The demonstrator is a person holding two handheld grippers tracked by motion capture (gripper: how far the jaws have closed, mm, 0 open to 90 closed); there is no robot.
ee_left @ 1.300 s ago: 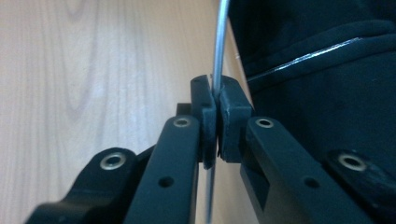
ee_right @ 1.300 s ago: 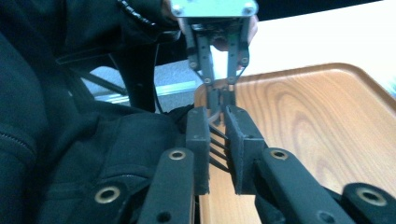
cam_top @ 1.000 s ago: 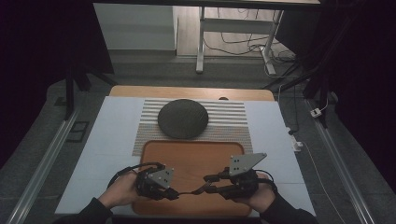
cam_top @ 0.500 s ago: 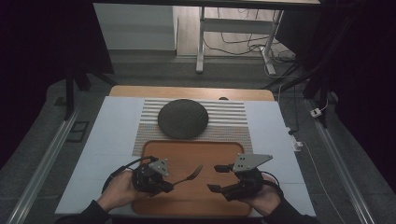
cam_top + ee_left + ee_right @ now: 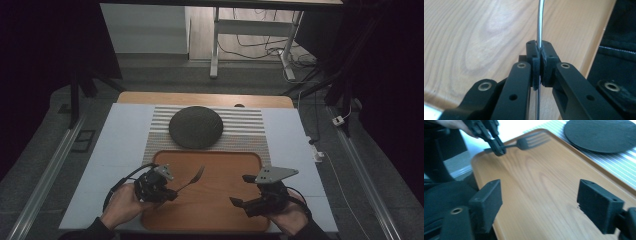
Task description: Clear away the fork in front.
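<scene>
A metal fork (image 5: 192,180) is held by its handle in my left gripper (image 5: 170,194), which is shut on it above the left part of the wooden tray (image 5: 225,162). In the left gripper view the thin handle (image 5: 539,22) runs up from between the pressed pads of the gripper (image 5: 539,53). My right gripper (image 5: 241,190) hovers over the tray's right part; its jaws have just been opening and nothing is between them. The right gripper view has its own wide jaws (image 5: 542,205) in front, with the fork (image 5: 529,142) and the left gripper (image 5: 497,147) farther off.
A dark round plate (image 5: 195,126) lies on a striped mat (image 5: 245,125) behind the tray. The tray rests on a pale blue table cover (image 5: 120,135). Cables and a desk frame stand on the floor beyond the table.
The right gripper let go of the fork and opened wide. The left gripper drew the fork away to the left, tines now pointing up and right.
</scene>
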